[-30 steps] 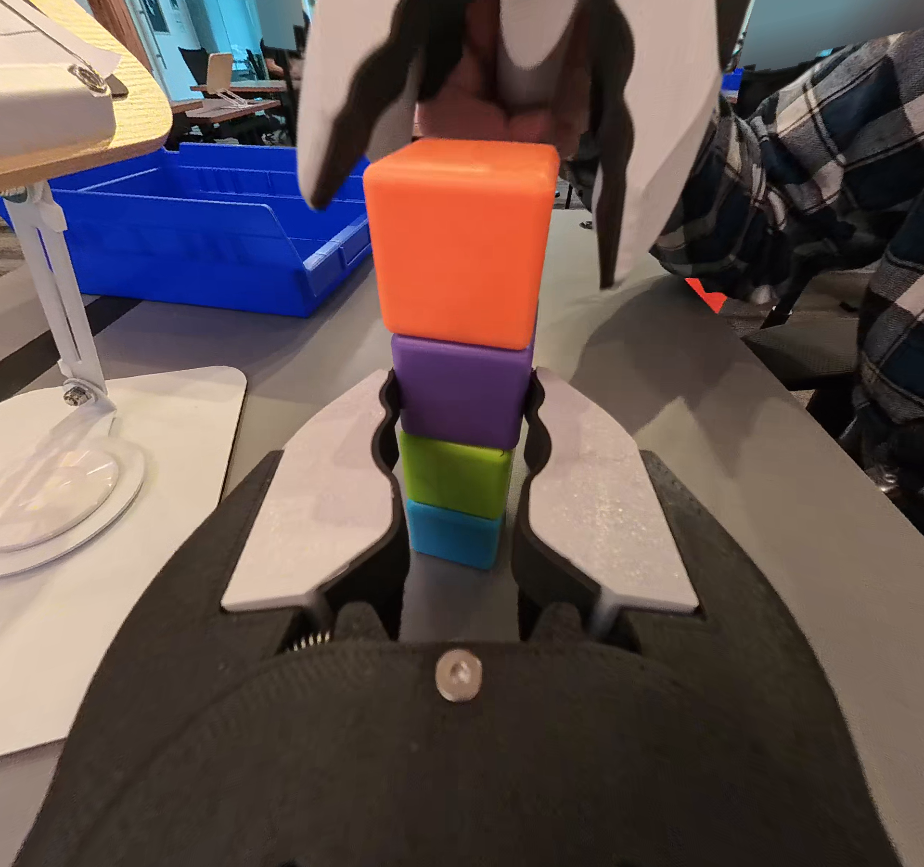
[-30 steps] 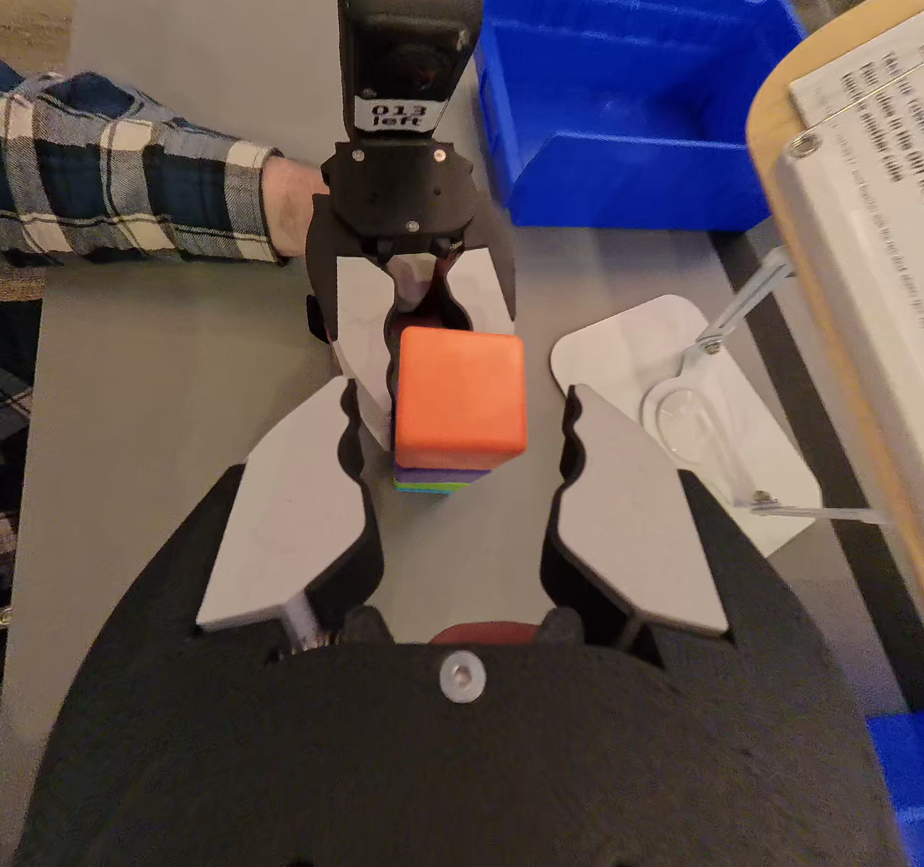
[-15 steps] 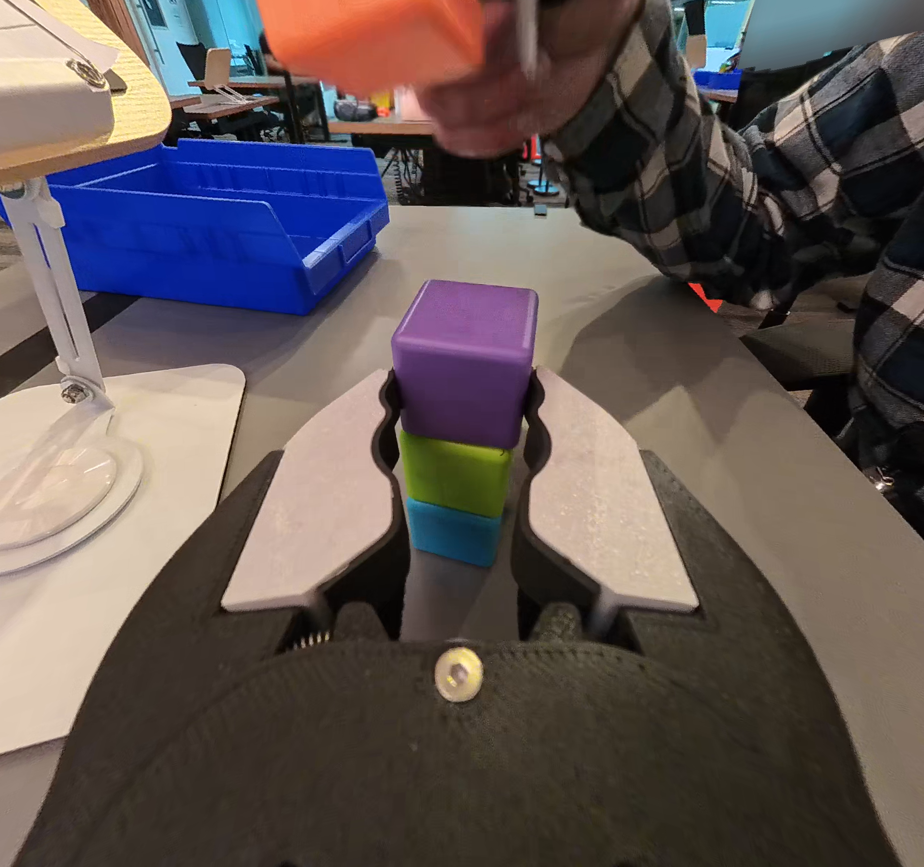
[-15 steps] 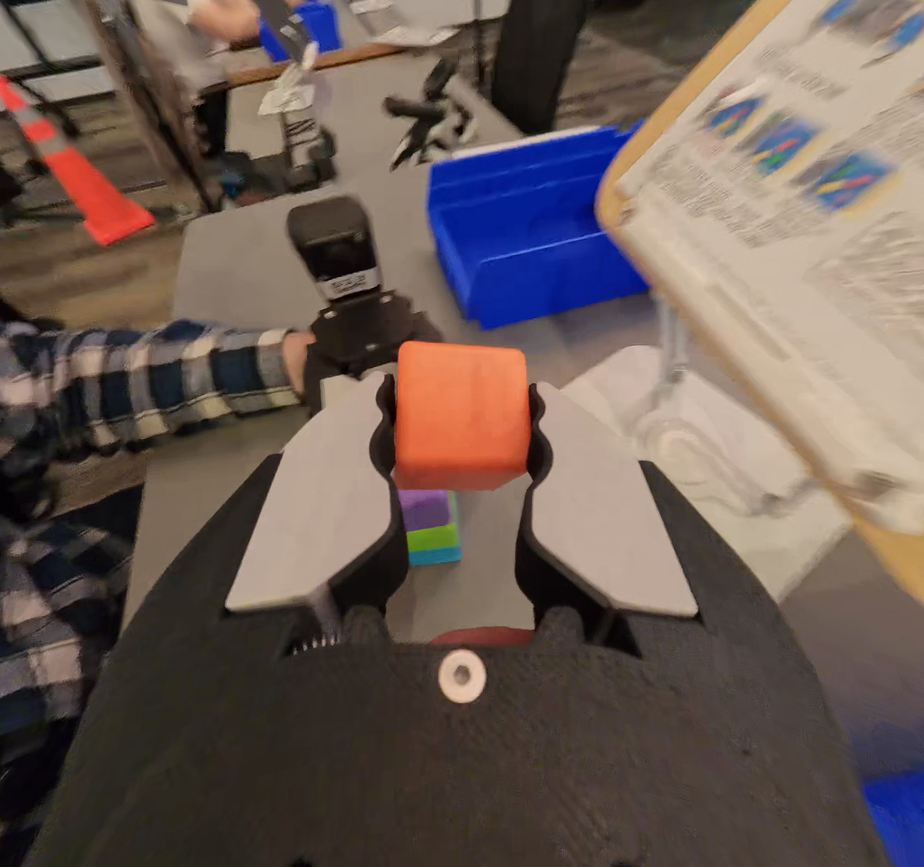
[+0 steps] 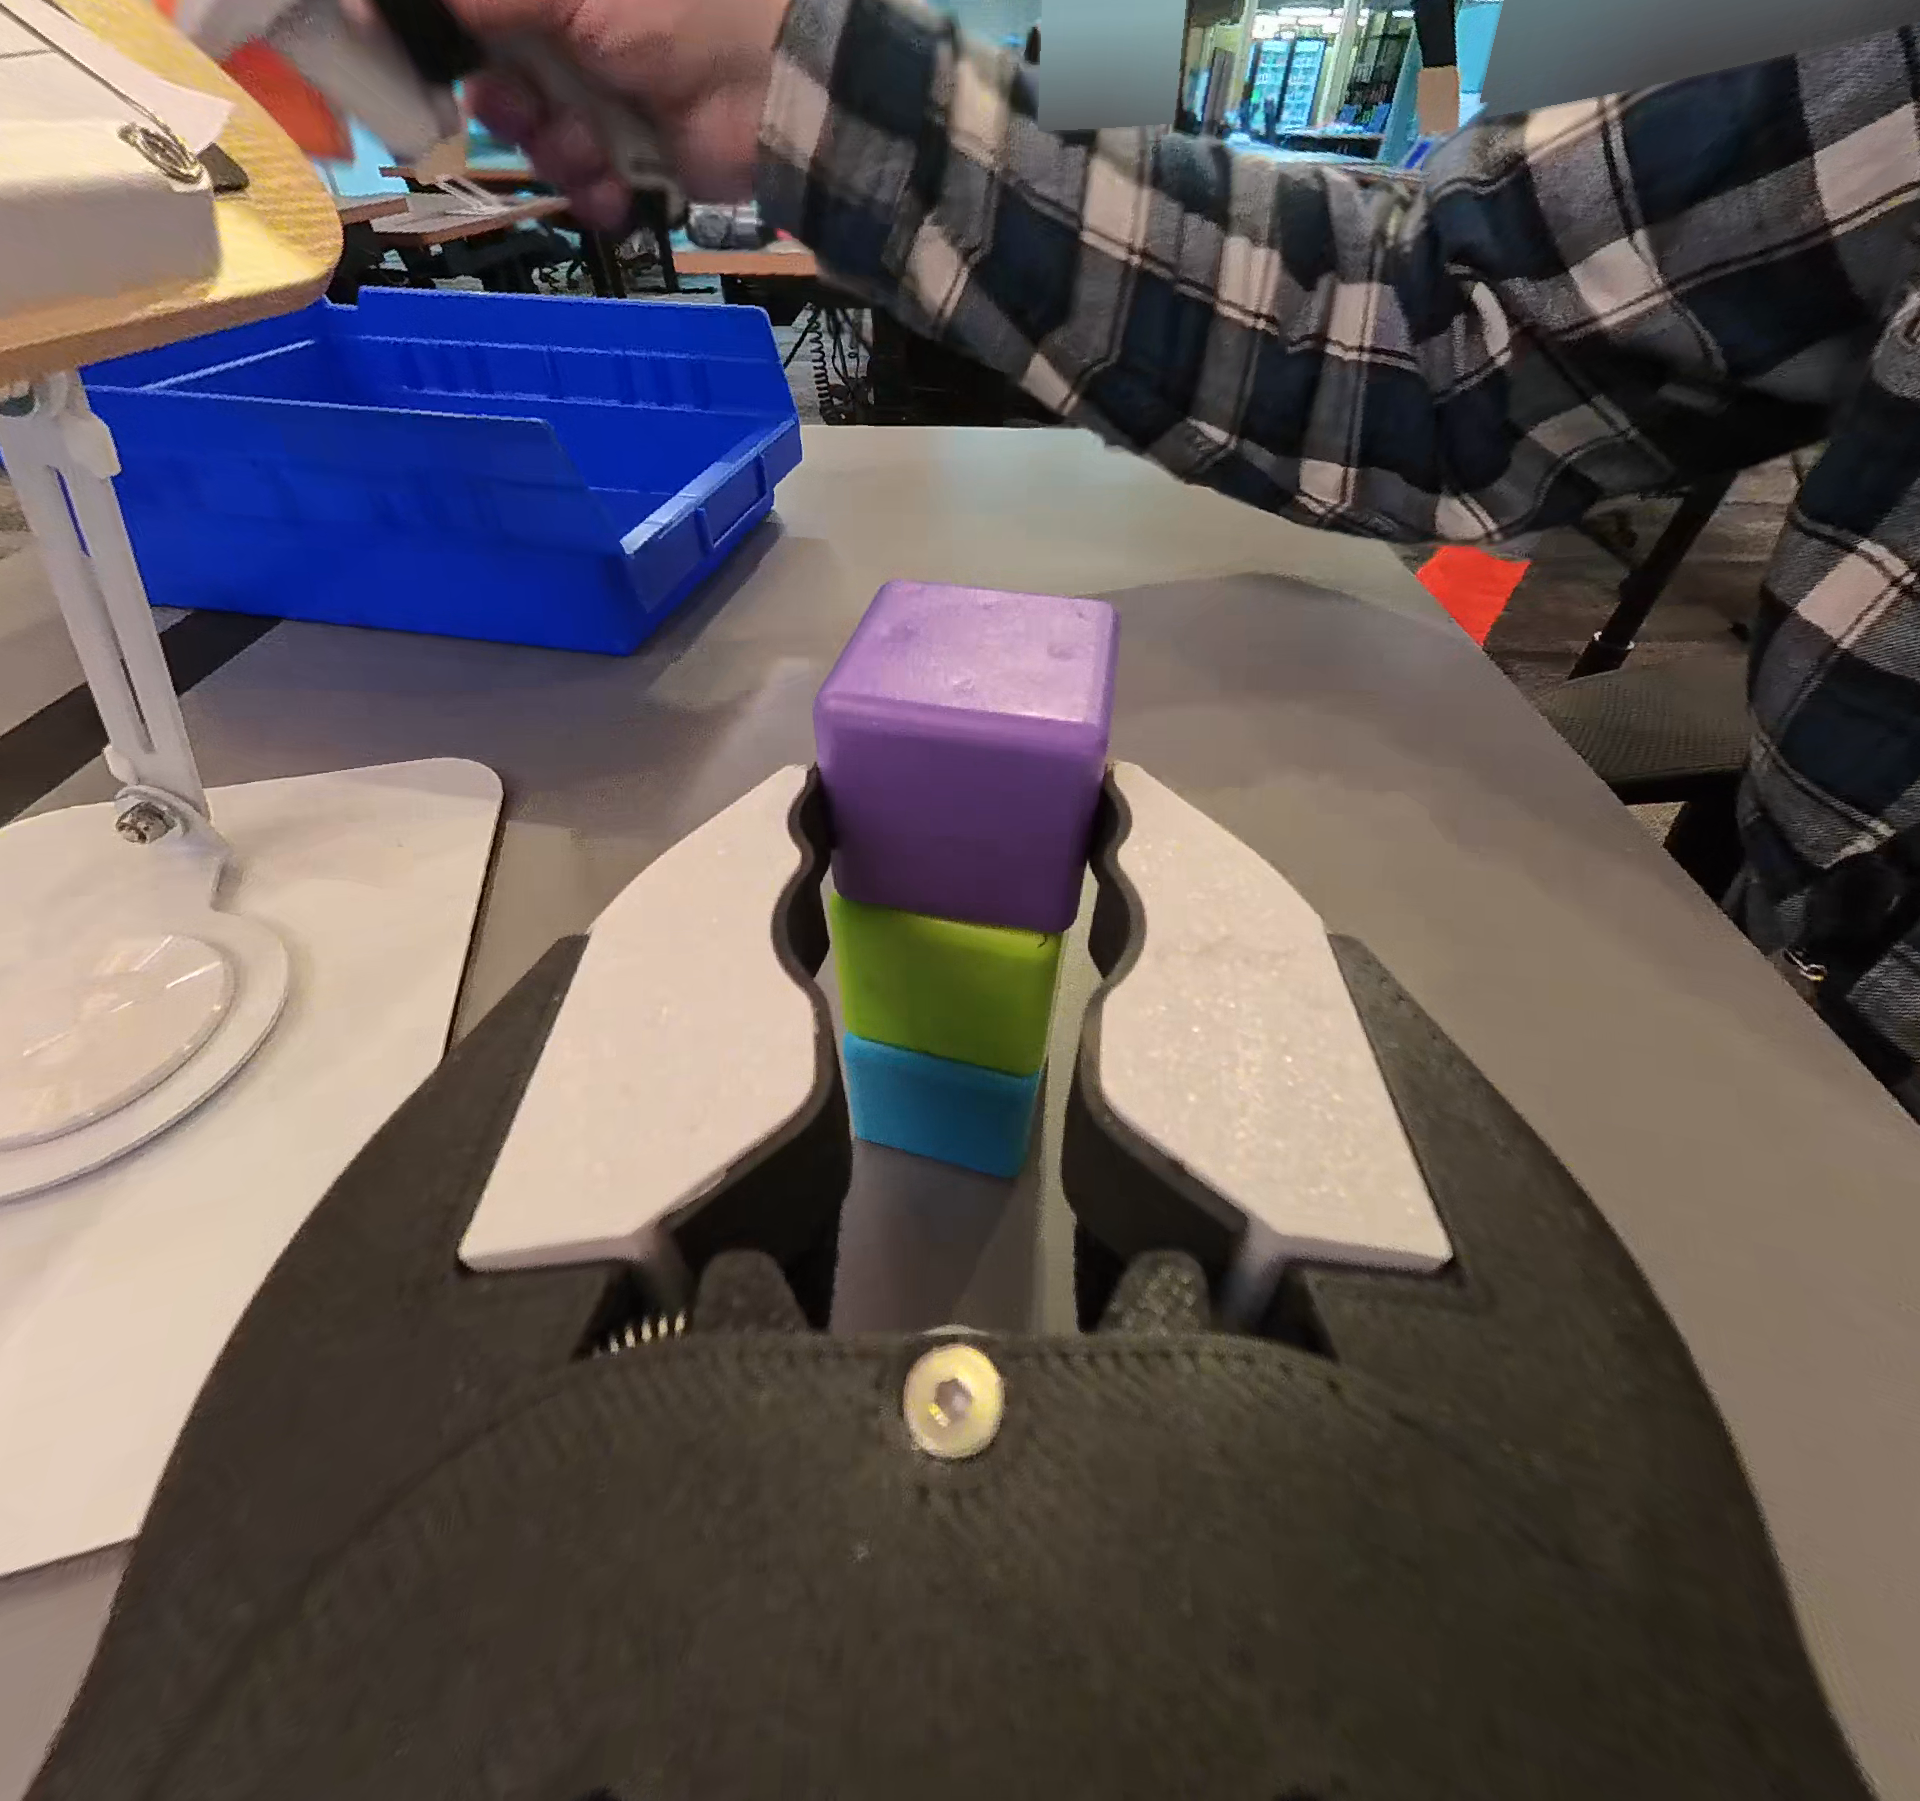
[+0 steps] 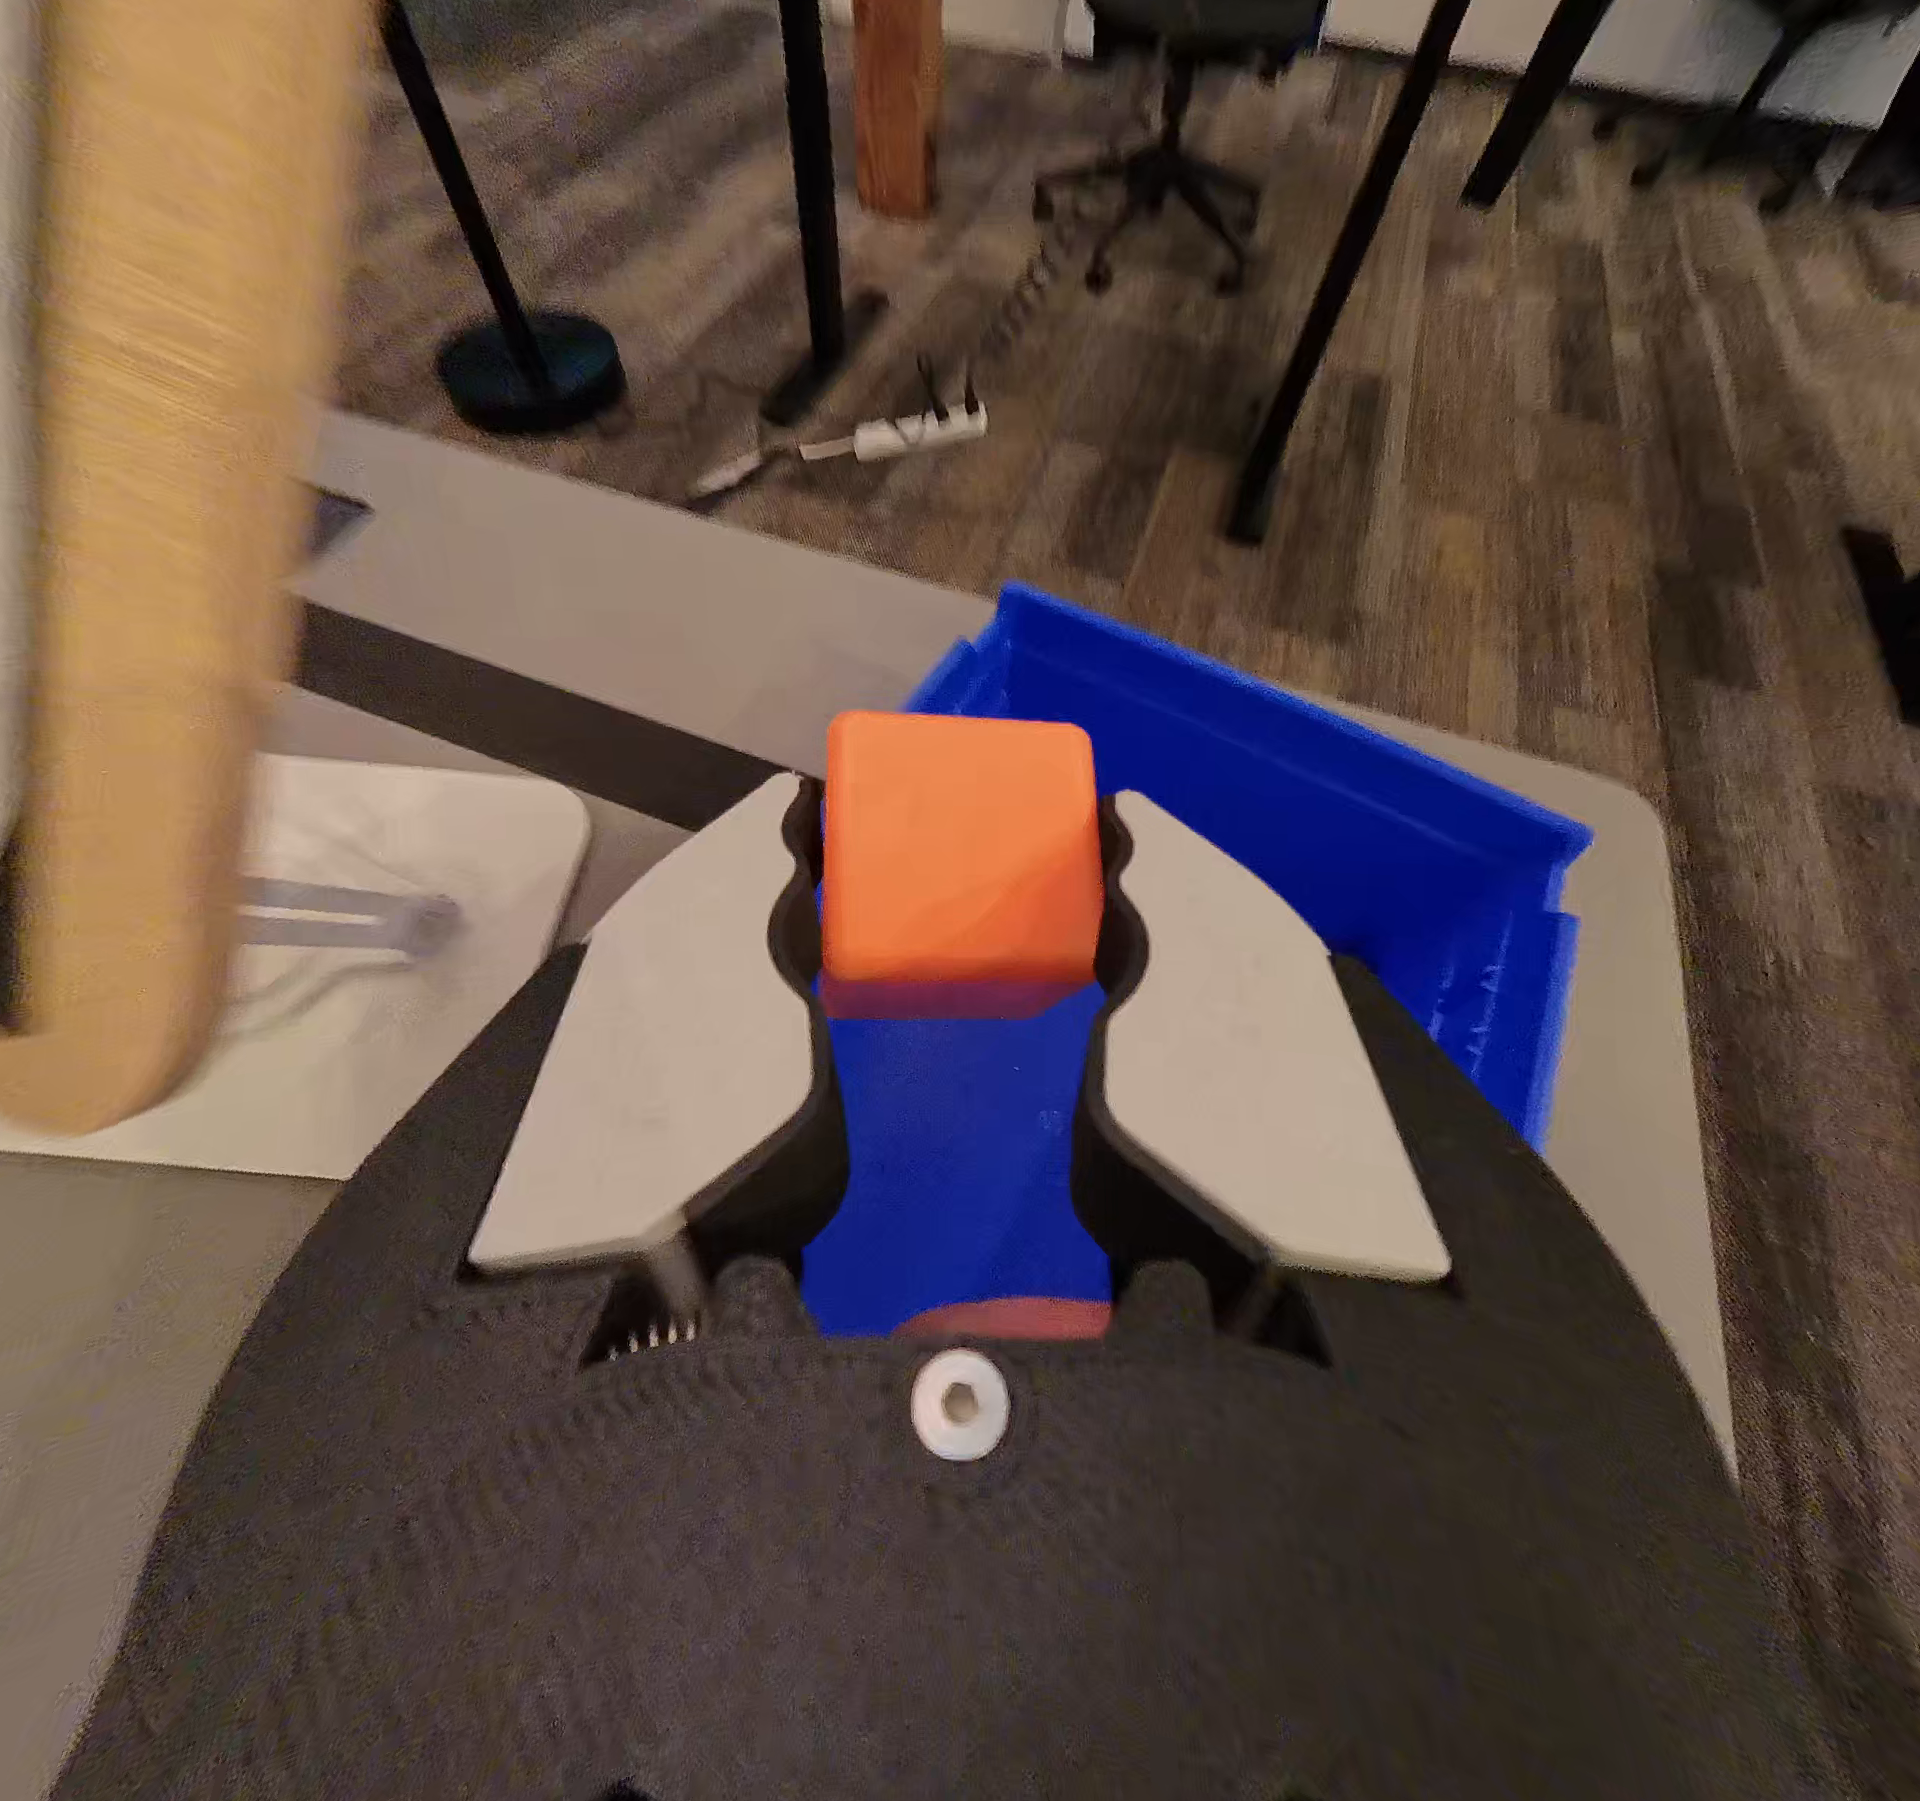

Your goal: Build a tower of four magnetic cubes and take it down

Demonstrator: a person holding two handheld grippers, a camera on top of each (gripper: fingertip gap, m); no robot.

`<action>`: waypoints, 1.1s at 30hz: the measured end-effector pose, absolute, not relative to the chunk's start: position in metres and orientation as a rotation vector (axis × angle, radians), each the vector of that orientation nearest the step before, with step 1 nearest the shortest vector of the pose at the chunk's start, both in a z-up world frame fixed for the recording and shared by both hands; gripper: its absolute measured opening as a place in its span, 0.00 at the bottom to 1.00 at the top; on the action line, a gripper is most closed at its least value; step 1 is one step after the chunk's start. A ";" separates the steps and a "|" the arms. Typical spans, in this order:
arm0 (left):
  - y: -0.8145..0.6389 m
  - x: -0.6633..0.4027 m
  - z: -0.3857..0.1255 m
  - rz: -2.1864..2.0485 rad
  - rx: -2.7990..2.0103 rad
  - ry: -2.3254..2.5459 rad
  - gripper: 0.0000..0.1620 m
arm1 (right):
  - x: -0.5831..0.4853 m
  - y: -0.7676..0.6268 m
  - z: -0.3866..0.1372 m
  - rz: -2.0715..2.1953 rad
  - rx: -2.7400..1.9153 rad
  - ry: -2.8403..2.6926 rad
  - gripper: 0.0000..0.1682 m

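A stack of three cubes stands on the grey table (image 5: 1299, 816): a purple cube (image 5: 961, 764) on top, a green cube (image 5: 945, 982) under it and a blue cube (image 5: 935, 1107) at the bottom. My left gripper (image 5: 961, 821) is shut on the purple cube. My right gripper (image 6: 958, 852) is shut on an orange cube (image 6: 961, 852) and holds it in the air over the blue bin (image 6: 1299, 816). In the left wrist view the right gripper (image 5: 312, 58) shows blurred at the upper left, above the bin, with the orange cube (image 5: 281, 99) partly hidden.
The blue bin (image 5: 416, 463) sits at the table's far left. A white stand base (image 5: 208, 972) with a wooden board (image 5: 156, 224) on top stands at the left; the board (image 6: 156, 504) is close on my right gripper's left. A plaid-sleeved arm (image 5: 1299, 297) crosses above the table.
My right gripper closed on the orange cube, lifted it off the tower and carried it left over the blue bin. My left gripper stayed shut on the purple cube.
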State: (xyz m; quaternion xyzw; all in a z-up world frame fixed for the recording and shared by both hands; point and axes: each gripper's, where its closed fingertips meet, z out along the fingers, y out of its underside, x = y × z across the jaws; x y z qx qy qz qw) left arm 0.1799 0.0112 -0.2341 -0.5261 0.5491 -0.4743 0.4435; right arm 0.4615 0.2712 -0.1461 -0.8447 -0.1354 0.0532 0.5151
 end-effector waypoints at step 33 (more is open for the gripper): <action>0.009 0.182 -0.234 -1.184 -1.299 1.367 0.29 | 0.492 0.310 -0.245 -0.125 -2.331 -0.466 0.44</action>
